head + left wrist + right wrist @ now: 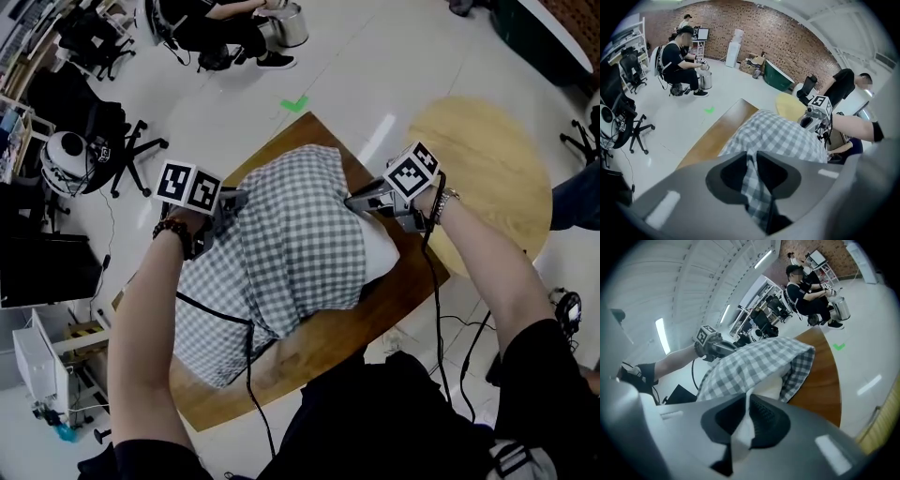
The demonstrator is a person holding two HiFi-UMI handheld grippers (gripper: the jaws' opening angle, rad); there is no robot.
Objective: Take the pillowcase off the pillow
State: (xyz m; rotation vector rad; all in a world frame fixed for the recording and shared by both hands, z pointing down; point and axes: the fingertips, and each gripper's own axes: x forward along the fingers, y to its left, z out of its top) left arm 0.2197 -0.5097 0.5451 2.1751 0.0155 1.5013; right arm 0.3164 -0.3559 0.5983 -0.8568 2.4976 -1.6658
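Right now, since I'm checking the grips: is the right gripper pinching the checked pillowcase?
No, the right gripper is shut on the white pillow, not the checked pillowcase.

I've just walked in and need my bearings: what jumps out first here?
A grey checked pillowcase bulges over a white pillow on the wooden table at centre. The left gripper pinches the checked cloth on its left side; the right gripper pinches the bare pillow's white fabric opposite.

The pillow, partly inside the pillowcase, lies on the bench, the left gripper at its left side and the right gripper at its right; another table stands behind, to the right.
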